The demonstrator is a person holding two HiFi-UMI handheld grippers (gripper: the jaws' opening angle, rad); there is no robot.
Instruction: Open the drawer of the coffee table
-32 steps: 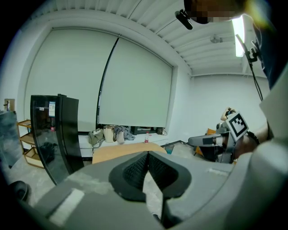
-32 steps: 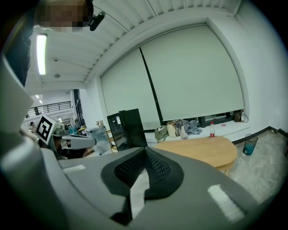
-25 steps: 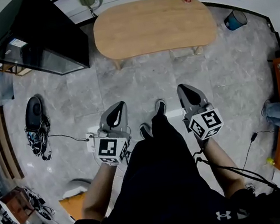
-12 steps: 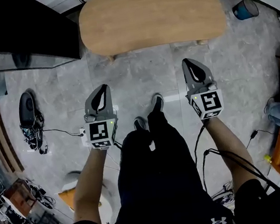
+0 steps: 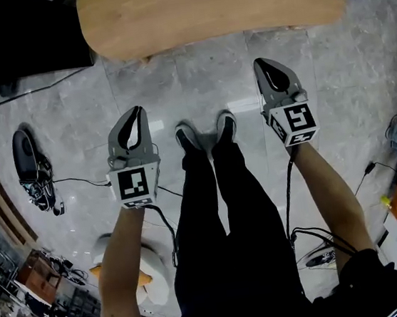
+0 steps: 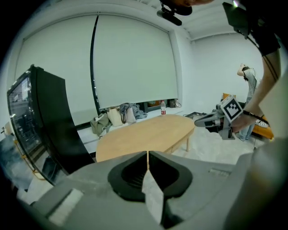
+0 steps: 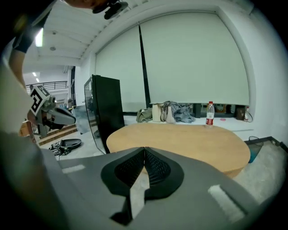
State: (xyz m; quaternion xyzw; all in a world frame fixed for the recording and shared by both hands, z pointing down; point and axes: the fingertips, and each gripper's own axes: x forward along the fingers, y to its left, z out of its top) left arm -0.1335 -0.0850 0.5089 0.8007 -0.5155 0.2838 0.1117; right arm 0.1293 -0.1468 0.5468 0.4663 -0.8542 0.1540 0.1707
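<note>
Plainly, a grey stone-tiled floor [image 5: 196, 82] fills most of the head view, and the wooden coffee table [image 5: 208, 6] with its long rounded top stands at that view's upper edge, in front of the person. The drawer cannot be made out in any view; only the tabletop, its rim and pale legs show. A tall black cabinet [image 6: 54, 121] stands just beside the table's left end. The person stands facing the table's long near edge, dark trouser legs [image 5: 220, 216] together. The left gripper [image 5: 137, 111] and the right gripper [image 5: 260, 62] are held out on either side of the legs, both pointing toward the table and well apart from it, over bare floor. Each gripper's own view shows its jaws pressed together with nothing between them. Loose dark footwear [image 5: 30, 160] lies on the floor by the left edge. A bottle [image 7: 209, 114] stands on the low ledge behind the table.
</note>
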